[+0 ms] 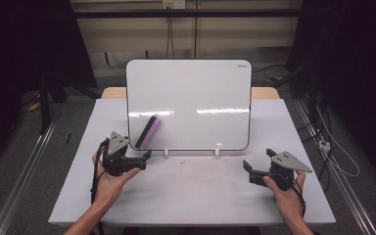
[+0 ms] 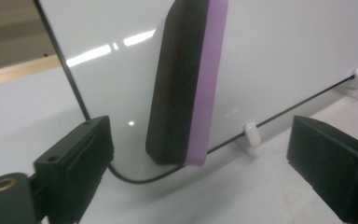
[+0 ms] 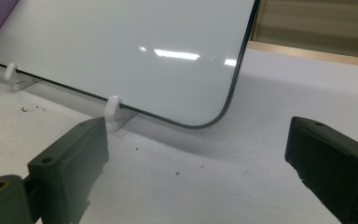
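A black-and-purple eraser (image 2: 186, 84) clings tilted to the lower left of an upright whiteboard (image 1: 200, 93) on a white table (image 1: 191, 196). The left gripper (image 2: 200, 154), jaws spread wide and empty, sits just short of it, the eraser between and beyond its fingers (image 2: 81, 154). The right gripper (image 1: 249, 171), also released, rests well apart.

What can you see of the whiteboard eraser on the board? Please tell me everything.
The whiteboard eraser is a long block with rounded corners, made of two layers: a black, felt-like pad and a purple backing that looks like foam or plastic. It clings to the lower left part of the whiteboard, tilted with its top end leaning right, the black pad against the white surface. Its lower end reaches near the board's bottom edge. The left gripper is close below it with its jaws wide apart; neither jaw touches the eraser.
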A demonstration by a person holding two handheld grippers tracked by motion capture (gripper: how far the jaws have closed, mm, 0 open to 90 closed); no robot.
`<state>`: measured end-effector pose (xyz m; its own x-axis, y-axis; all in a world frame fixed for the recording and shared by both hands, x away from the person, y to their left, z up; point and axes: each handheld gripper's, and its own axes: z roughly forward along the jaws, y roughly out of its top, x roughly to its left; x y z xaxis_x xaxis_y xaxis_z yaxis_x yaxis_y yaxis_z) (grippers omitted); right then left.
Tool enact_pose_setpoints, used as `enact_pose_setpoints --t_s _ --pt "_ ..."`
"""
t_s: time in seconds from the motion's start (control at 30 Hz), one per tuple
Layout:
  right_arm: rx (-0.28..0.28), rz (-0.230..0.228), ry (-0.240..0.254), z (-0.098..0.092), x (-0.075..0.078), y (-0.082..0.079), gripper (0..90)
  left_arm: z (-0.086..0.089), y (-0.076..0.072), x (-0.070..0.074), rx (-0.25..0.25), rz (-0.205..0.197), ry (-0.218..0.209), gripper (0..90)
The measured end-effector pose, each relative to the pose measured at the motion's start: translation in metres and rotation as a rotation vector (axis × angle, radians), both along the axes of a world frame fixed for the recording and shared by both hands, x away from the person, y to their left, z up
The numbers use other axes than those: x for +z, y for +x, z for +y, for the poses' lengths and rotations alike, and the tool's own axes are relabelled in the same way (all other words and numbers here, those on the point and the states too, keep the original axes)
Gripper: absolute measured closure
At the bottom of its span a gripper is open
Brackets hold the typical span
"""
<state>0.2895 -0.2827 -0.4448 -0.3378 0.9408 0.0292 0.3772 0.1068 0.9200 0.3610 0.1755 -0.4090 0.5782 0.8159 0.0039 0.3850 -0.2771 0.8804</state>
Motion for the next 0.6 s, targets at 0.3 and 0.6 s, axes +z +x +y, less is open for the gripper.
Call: enact_pose_setpoints --t_s 0.3,0.6 --pt "-0.001 0.004 -0.009 0.000 0.000 -0.001 5.9 0.025 -0.026 -0.006 0.046 0.008 -0.032 4.4" --pt "0.001 -0.001 -0.003 -0.002 -0.003 -0.002 6.0 0.037 -0.044 -0.017 0.061 -0.018 -0.040 4.4"
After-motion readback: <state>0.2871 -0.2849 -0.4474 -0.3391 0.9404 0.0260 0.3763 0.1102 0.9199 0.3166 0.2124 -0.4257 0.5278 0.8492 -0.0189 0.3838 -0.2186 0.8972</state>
